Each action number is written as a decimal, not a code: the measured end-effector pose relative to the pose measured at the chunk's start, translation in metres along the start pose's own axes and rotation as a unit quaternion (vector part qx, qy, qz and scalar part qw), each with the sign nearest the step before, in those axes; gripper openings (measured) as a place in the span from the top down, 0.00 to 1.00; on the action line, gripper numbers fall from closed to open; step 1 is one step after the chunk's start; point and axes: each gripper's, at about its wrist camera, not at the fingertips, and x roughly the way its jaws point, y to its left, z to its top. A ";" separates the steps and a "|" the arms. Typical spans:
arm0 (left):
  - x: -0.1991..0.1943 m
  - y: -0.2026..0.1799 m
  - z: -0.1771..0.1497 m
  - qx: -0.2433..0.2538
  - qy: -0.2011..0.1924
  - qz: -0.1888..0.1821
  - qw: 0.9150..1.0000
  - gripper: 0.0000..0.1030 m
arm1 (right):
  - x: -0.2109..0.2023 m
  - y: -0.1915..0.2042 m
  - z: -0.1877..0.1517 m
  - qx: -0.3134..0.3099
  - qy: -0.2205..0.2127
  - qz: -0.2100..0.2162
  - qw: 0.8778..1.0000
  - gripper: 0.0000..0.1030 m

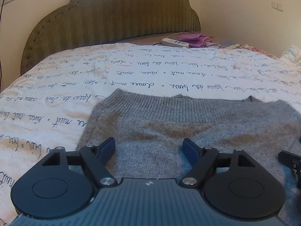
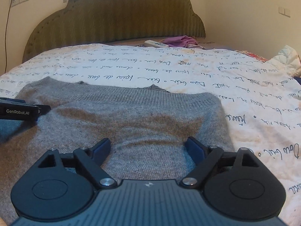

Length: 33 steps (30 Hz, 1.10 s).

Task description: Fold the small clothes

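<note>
A grey knitted sweater (image 1: 178,124) lies flat on the bed, folded, its ribbed hem toward the headboard. It also shows in the right wrist view (image 2: 131,116). My left gripper (image 1: 148,148) is open and empty, low over the sweater's left part. My right gripper (image 2: 148,146) is open and empty, low over the sweater's right part. The left gripper's side (image 2: 18,111) shows at the left edge of the right wrist view, and part of the right gripper (image 1: 291,160) at the right edge of the left wrist view.
The bed has a white cover with handwriting print (image 1: 112,71). A green padded headboard (image 1: 112,15) stands behind. A white power strip (image 1: 175,42) and purple cloth (image 1: 193,39) lie near the headboard. More bedding (image 2: 287,58) is piled at the far right.
</note>
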 end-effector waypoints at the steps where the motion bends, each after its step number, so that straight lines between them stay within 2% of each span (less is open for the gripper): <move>1: -0.013 0.003 -0.002 -0.007 -0.004 -0.010 1.000 0.31 | -0.012 -0.002 -0.001 0.005 -0.007 -0.002 1.000 0.14; 4: -0.050 0.007 -0.012 -0.018 -0.008 -0.058 0.998 0.29 | -0.046 -0.009 -0.009 0.021 -0.025 0.026 0.999 0.13; 7: -0.062 -0.003 -0.028 0.003 0.012 -0.082 0.997 0.29 | -0.055 -0.005 -0.023 0.001 -0.008 0.024 1.000 0.13; 10: -0.053 -0.014 -0.043 0.032 0.021 -0.073 0.997 0.27 | -0.041 -0.002 -0.041 -0.029 0.022 0.010 0.999 0.12; 11: -0.051 -0.015 -0.046 0.039 0.016 -0.071 0.997 0.24 | -0.040 -0.005 -0.047 -0.023 0.010 0.017 1.000 0.11; 13: -0.045 -0.017 -0.050 0.063 0.006 -0.061 0.996 0.24 | -0.037 -0.012 -0.044 -0.006 0.021 0.029 0.999 0.09; 16: -0.045 -0.017 -0.046 0.069 0.012 -0.056 0.996 0.23 | -0.036 -0.012 -0.041 -0.015 0.029 0.030 0.999 0.08; 19: -0.072 -0.015 -0.044 0.082 0.000 -0.049 0.995 0.37 | -0.058 -0.010 -0.037 -0.014 0.014 0.019 1.000 0.07; 22: -0.106 -0.004 -0.055 0.086 -0.024 -0.068 0.994 0.36 | -0.092 -0.017 -0.042 -0.008 -0.015 0.045 0.999 0.07; 24: -0.114 0.003 -0.067 0.081 -0.007 -0.093 0.992 0.33 | -0.105 -0.018 -0.047 -0.009 -0.014 0.065 0.998 0.07; 26: -0.104 0.007 -0.079 0.080 0.039 -0.093 0.992 0.32 | -0.106 -0.012 -0.053 -0.031 0.001 0.075 0.997 0.07; 29: -0.100 0.020 -0.086 0.053 0.047 -0.108 0.992 0.32 | -0.081 -0.013 -0.071 -0.038 0.069 0.077 0.994 0.07; 30: -0.099 0.023 -0.083 0.044 0.056 -0.113 0.991 0.32 | -0.084 -0.017 -0.074 -0.034 0.055 0.086 0.994 0.06; 31: -0.099 0.026 -0.079 0.037 0.064 -0.116 0.991 0.32 | -0.084 -0.018 -0.070 -0.029 0.063 0.089 0.994 0.06; 33: -0.105 0.030 -0.071 0.028 0.074 -0.113 0.990 0.43 | -0.085 -0.022 -0.054 -0.005 0.081 0.098 0.992 0.06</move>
